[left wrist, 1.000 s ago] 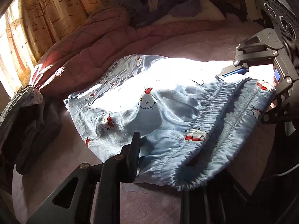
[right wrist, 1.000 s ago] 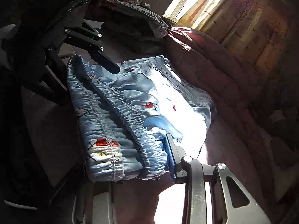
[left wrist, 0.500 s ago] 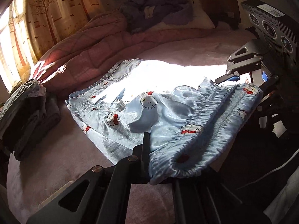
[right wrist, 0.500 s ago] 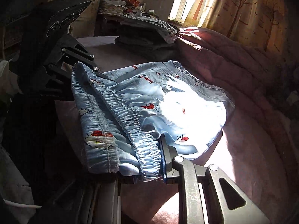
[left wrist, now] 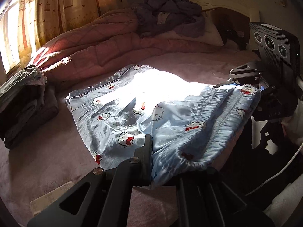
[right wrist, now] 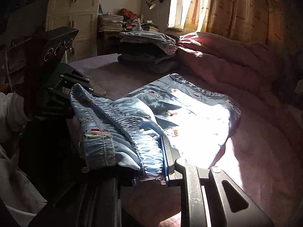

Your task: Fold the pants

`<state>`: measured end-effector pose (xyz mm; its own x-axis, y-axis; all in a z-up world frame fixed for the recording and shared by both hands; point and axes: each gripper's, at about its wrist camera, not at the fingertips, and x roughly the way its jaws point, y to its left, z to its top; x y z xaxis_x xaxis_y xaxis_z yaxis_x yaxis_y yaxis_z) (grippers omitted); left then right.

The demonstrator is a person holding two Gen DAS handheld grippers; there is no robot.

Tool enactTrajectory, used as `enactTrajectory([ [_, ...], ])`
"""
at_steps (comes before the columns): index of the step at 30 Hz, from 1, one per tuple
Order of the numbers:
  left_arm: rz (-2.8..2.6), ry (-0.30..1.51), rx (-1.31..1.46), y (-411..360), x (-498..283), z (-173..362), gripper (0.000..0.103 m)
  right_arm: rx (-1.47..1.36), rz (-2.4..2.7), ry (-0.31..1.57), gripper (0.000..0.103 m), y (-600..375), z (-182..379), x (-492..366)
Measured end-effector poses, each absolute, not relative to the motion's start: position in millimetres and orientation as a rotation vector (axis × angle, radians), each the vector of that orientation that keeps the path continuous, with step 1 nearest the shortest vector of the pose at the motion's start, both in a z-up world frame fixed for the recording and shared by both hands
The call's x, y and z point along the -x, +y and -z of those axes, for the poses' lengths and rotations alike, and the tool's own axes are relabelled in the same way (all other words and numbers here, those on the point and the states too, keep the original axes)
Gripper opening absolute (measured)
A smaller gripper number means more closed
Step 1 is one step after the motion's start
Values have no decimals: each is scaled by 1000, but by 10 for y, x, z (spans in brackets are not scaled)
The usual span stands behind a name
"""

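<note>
Light blue satin pants [left wrist: 123,113] with a cat print lie on the pink bed, legs stretched toward the quilt. Their elastic waistband [left wrist: 217,117] is lifted off the sheet and stretched between both grippers. My left gripper [left wrist: 166,153] grips the waistband's near end; its jaws are opening slightly, with the cloth still pinched between them. My right gripper [left wrist: 244,89] holds the far end. In the right wrist view the right gripper [right wrist: 140,157] is shut on the gathered waistband [right wrist: 117,117], and the left gripper [right wrist: 83,92] holds the other end. The pants [right wrist: 189,104] lie partly in bright sun.
A rumpled pink quilt [left wrist: 94,43] runs along the far side of the bed. A stack of folded clothes [left wrist: 24,98] sits by the window, and a purple clothes heap [left wrist: 166,13] lies on the pillow. A cream cupboard [right wrist: 73,19] stands behind. A white sleeve [right wrist: 11,109] shows at left.
Both grippers have risen with the waistband, lifting it off the bed. The waistband's ends have stayed in their jaws, and the pant legs have stayed on the sheet.
</note>
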<state>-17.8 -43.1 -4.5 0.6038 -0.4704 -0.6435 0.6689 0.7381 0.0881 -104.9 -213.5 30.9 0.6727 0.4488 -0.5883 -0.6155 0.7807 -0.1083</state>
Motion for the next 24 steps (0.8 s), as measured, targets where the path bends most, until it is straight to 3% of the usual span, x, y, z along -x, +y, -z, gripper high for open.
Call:
enactTrajectory([
  [5,649,674,-314,-478,-191,6,8,200,-587,619,19,-2275,-343,664],
  [10,600,737,-277,-485,-524,117,9,86,-560,694,28,-2399,-300,185],
  [12,578,755,-271,-474,-628,190,9,62,-534,707,51,-2420,-256,48],
  [14,559,769,-258,-459,-707,245,9,45,-512,702,52,-2442,-206,-39],
  [21,509,766,-214,-345,-865,254,29,34,-399,699,52,-2532,-111,-134],
  [24,489,759,-200,-286,-881,234,29,26,-365,689,53,-2565,-112,-132],
])
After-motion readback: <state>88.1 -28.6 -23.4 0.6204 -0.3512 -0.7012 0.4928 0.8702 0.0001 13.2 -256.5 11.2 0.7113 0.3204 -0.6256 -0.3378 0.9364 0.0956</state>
